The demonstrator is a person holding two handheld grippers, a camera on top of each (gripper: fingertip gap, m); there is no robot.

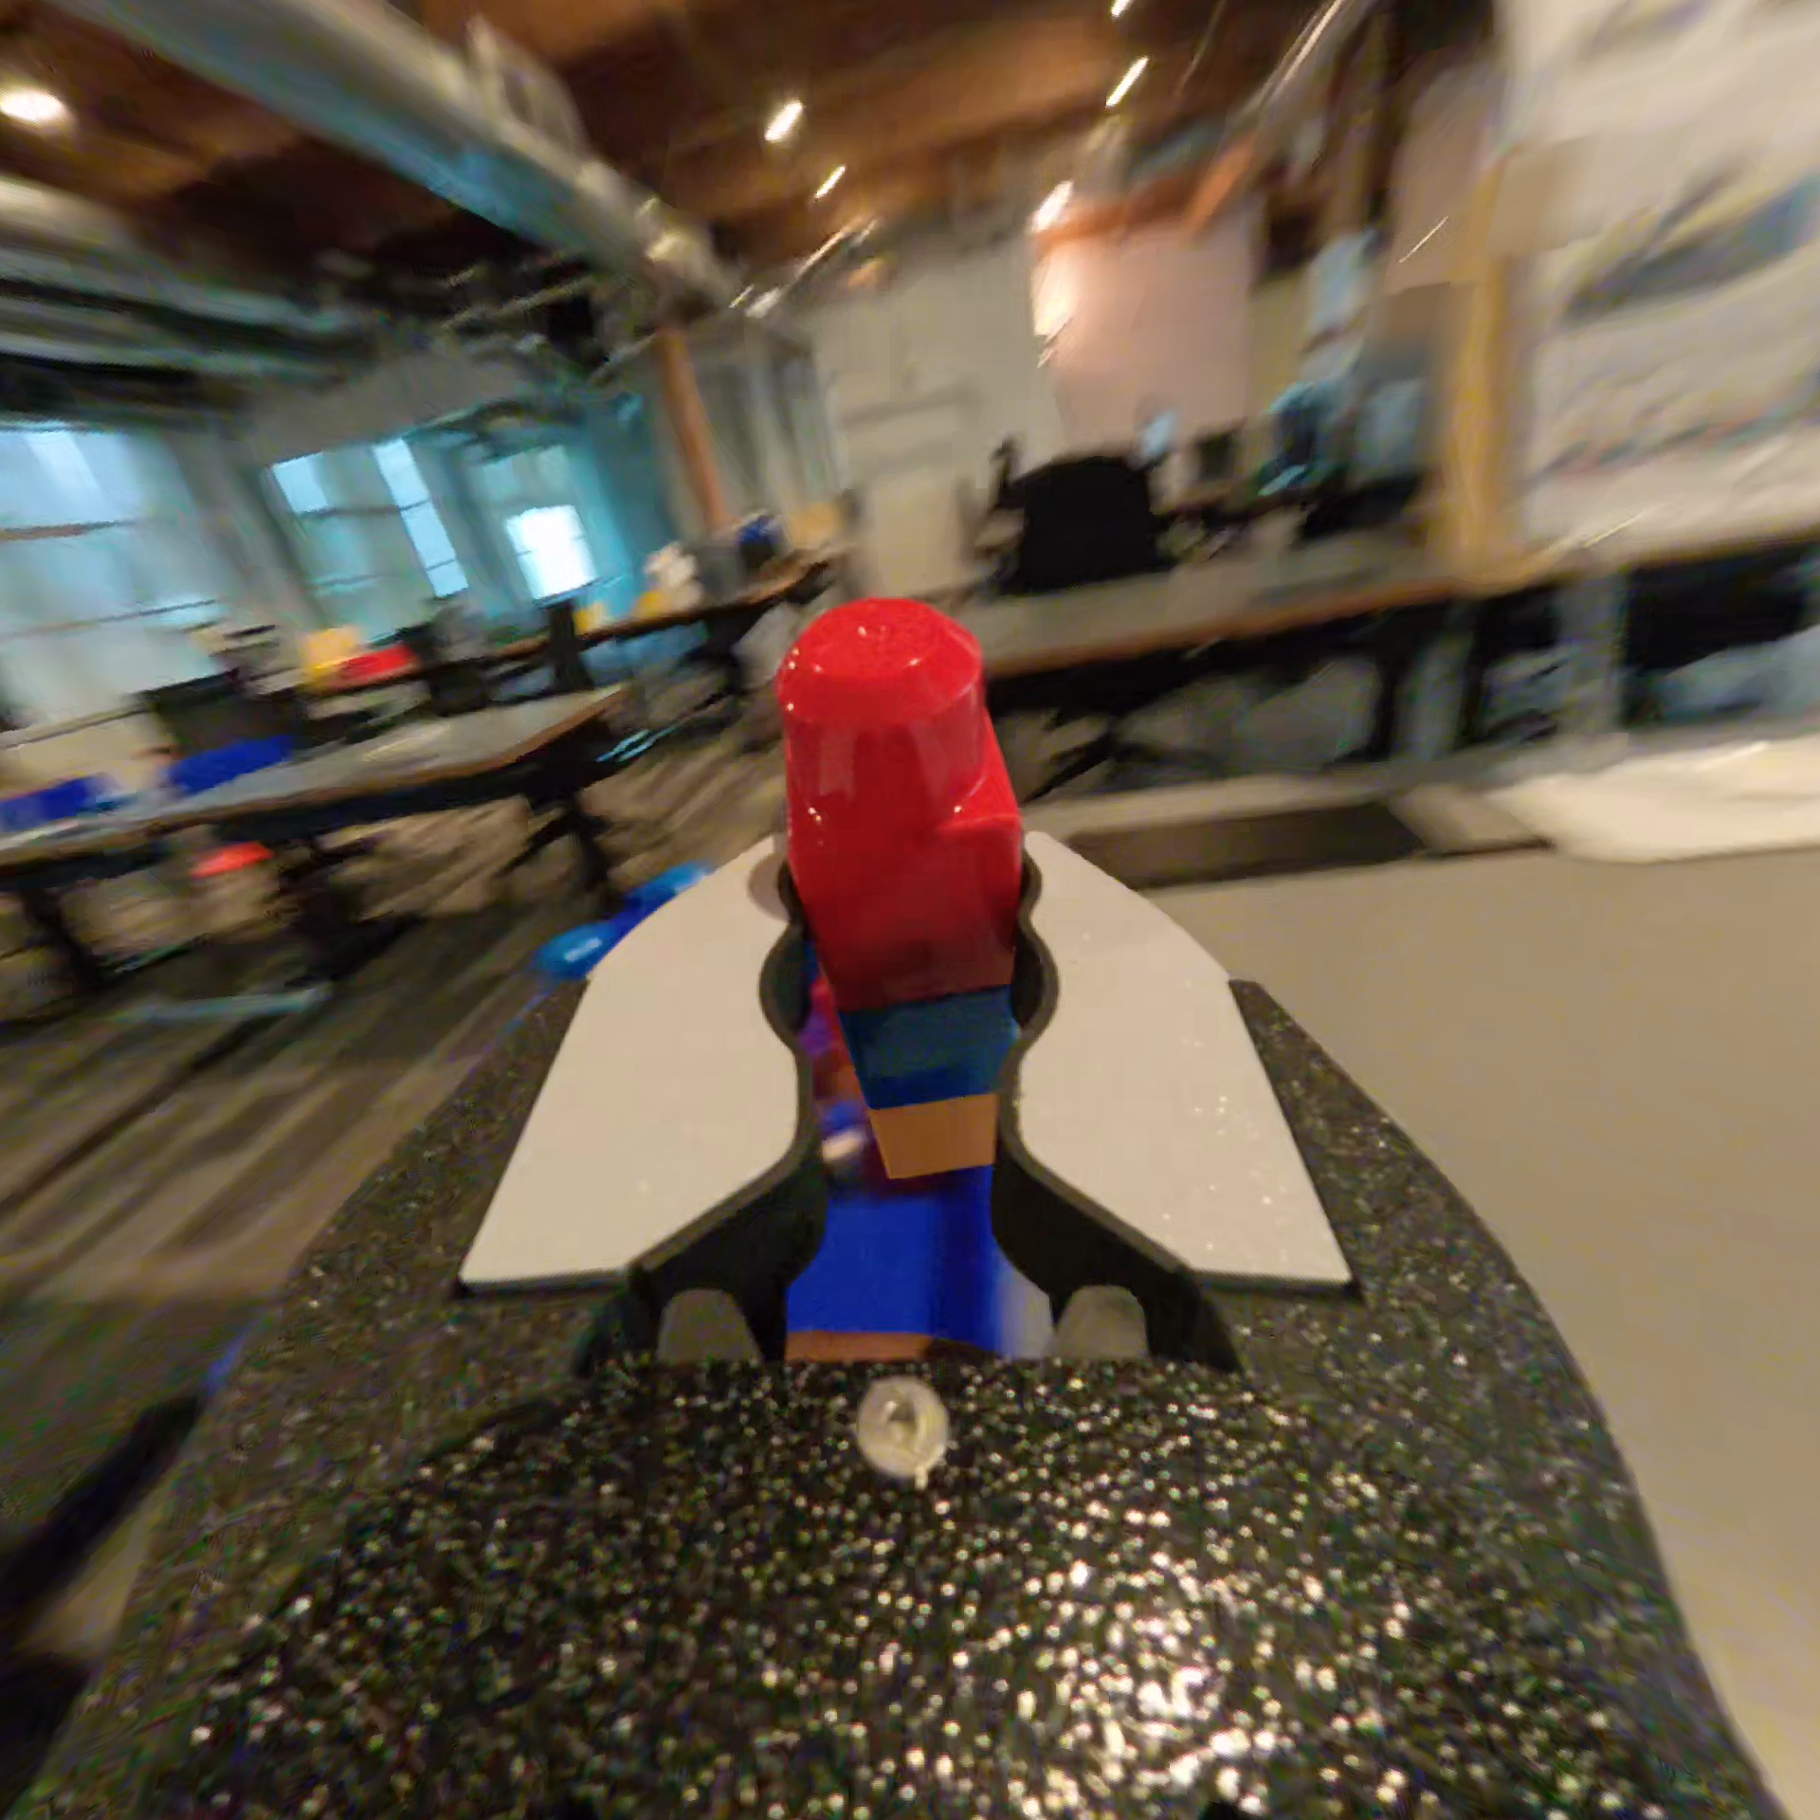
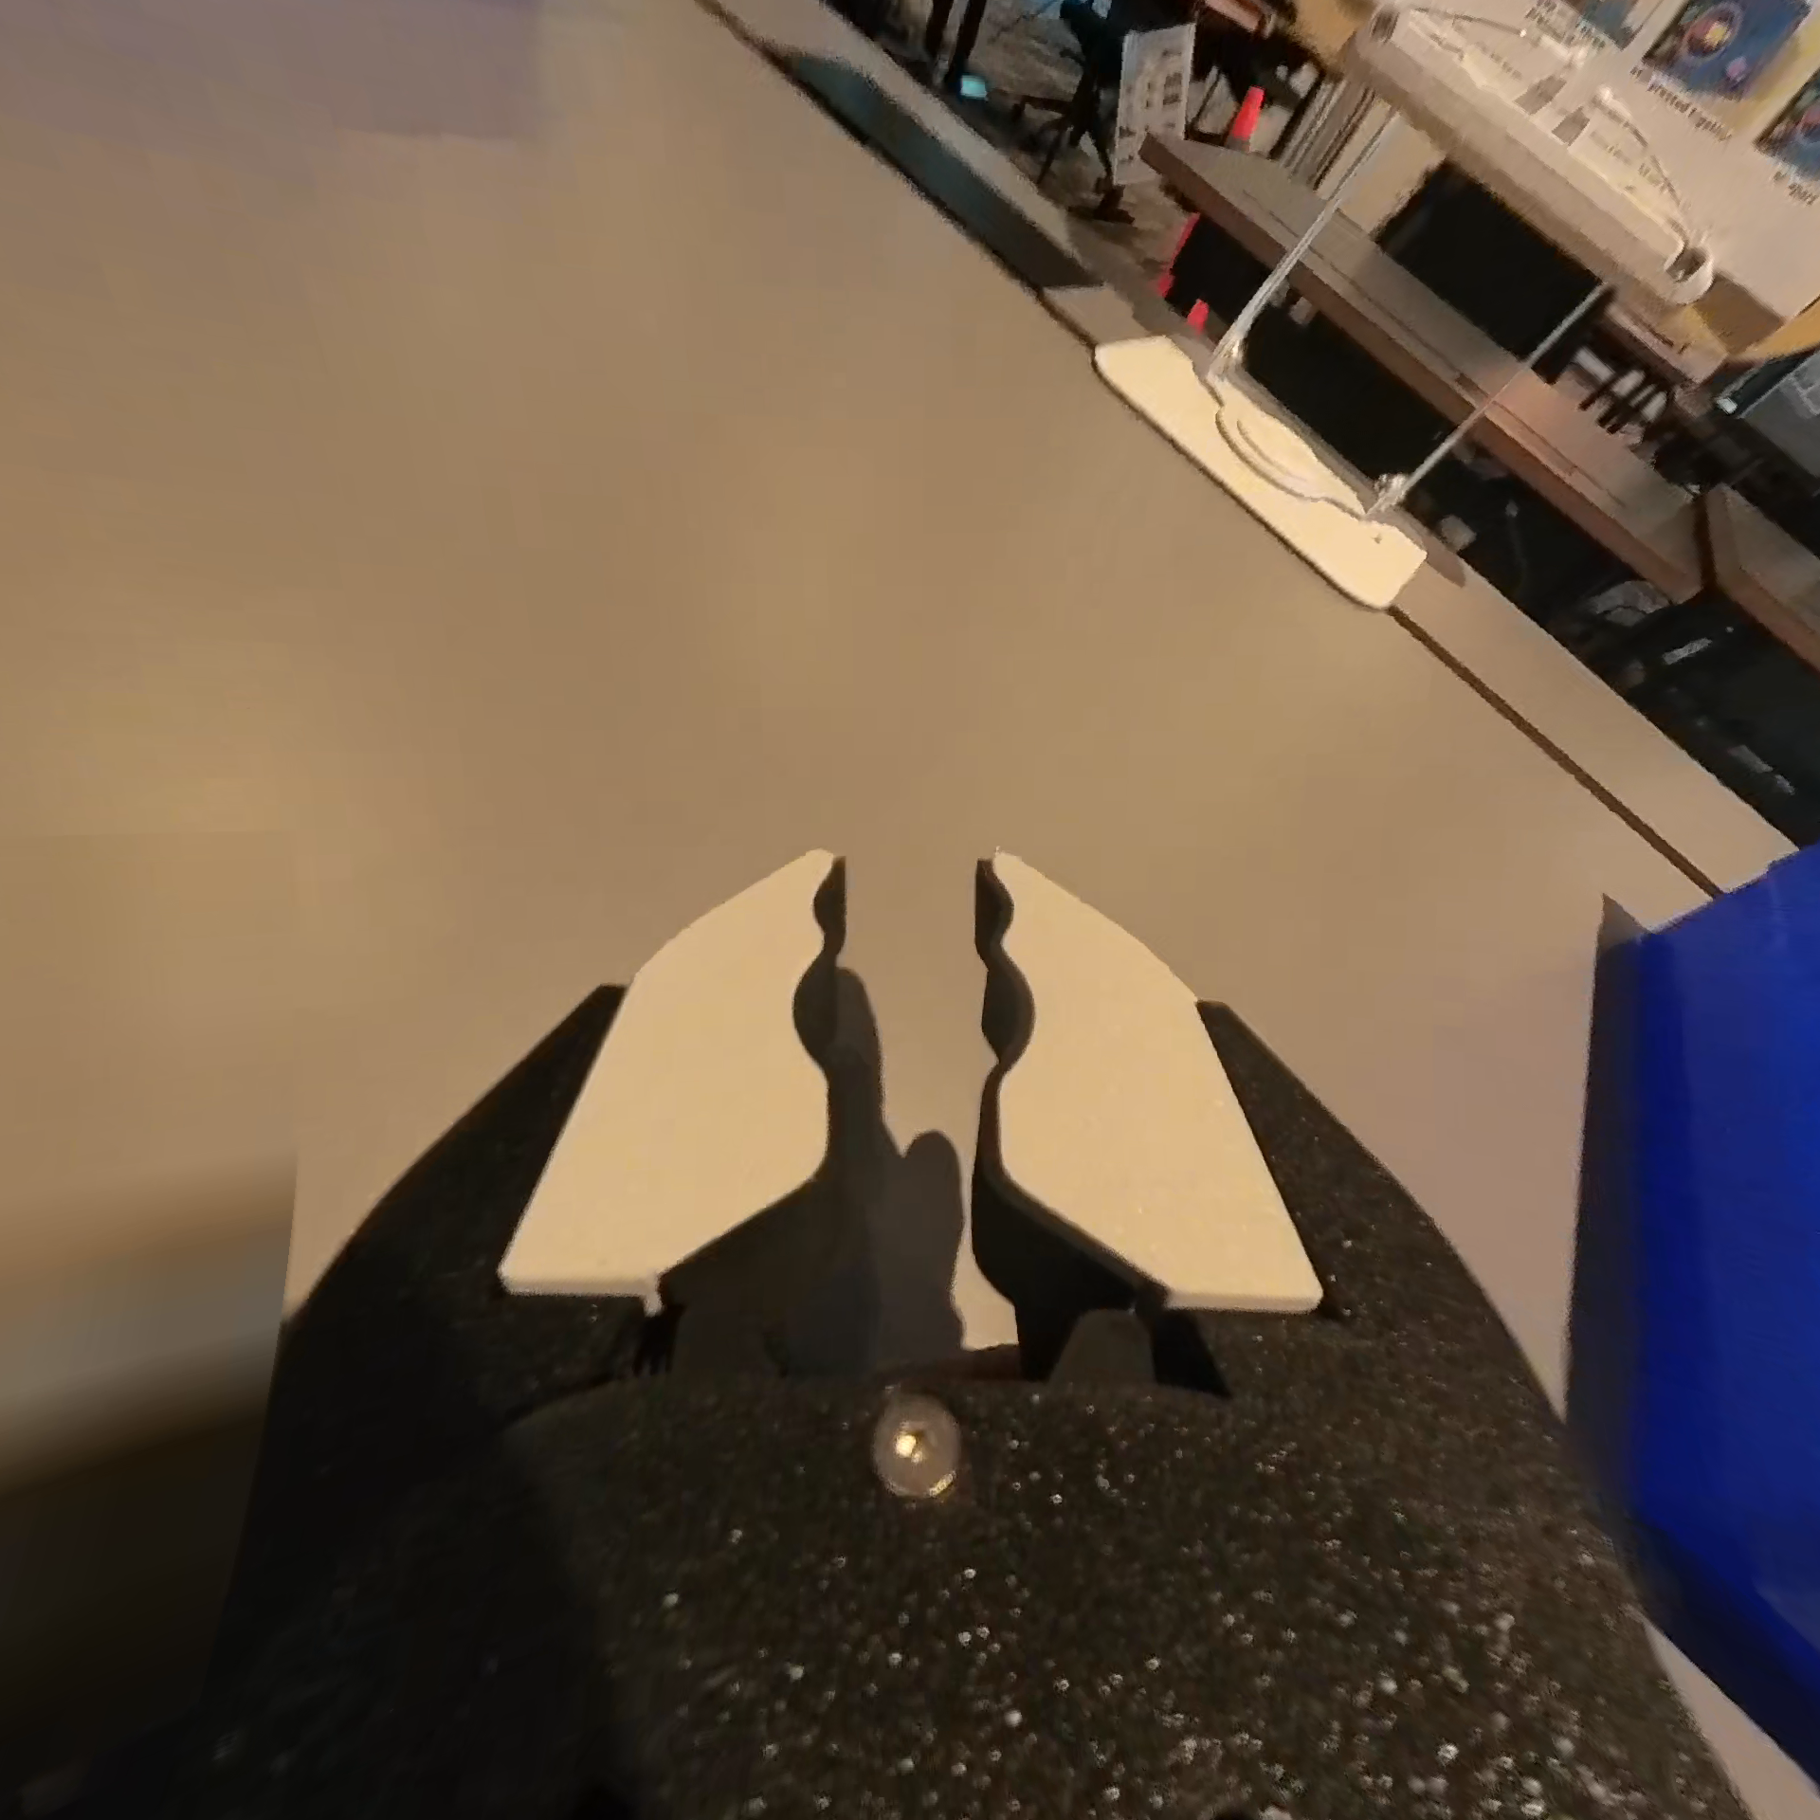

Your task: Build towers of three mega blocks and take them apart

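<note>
Table (image 2: 591, 492) bare ahead; left gripper (image 1: 904, 886) clamps red block (image 1: 886, 788).

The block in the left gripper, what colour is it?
Red block, clearest in the left wrist view.

In the left wrist view, a block (image 1: 891, 788) sits mid-frame between the left gripper's (image 1: 906, 886) fingers (tables behind, upper left); the tabletop (image 1: 1477, 1083) lies lower right.

Ahead of the right gripper (image 2: 911, 877) a wide stretch of bare bench (image 2: 591, 492) is left free. Passage on its right is blocked by a blue bin (image 2: 1714, 1231) close beside it. Farther off, the bench's far edge is occupied by a white base plate (image 2: 1270, 473) with a clear stand (image 2: 1310, 246).
</note>
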